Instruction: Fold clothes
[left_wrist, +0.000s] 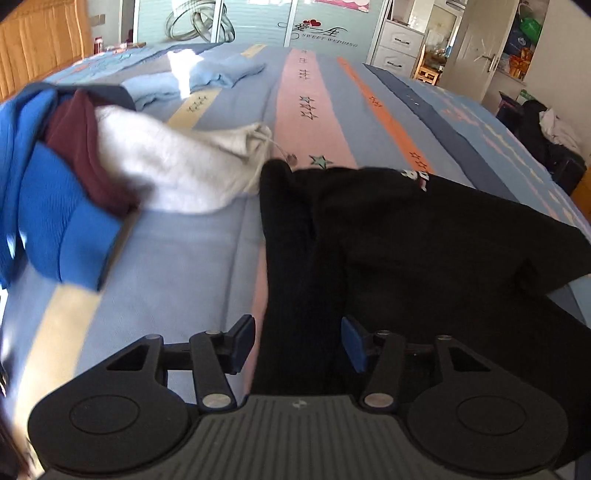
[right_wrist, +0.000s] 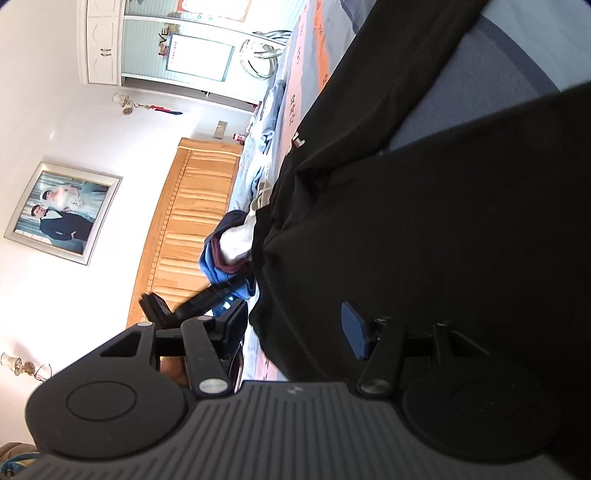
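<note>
A black garment (left_wrist: 424, 236) lies spread on the striped bed sheet (left_wrist: 177, 258), with a small print near its far edge. My left gripper (left_wrist: 298, 341) is open, low over the garment's near left edge, with black cloth between its blue-padded fingers (left_wrist: 354, 341). In the right wrist view the camera is rolled sideways. My right gripper (right_wrist: 295, 332) is open, and the same black garment (right_wrist: 424, 229) fills the space between and beyond its fingers. I cannot tell whether either gripper touches the cloth. The left gripper's body (right_wrist: 207, 295) shows past the right one's left finger.
A pile of clothes, blue (left_wrist: 48, 221), maroon (left_wrist: 81, 155) and light grey (left_wrist: 177, 162), lies at the left of the bed. Folded light blue clothes (left_wrist: 207, 77) sit at the far side. A wooden headboard (right_wrist: 192, 221), wardrobe (left_wrist: 258, 22), drawers (left_wrist: 399, 48) and a door (left_wrist: 476, 48) surround the bed.
</note>
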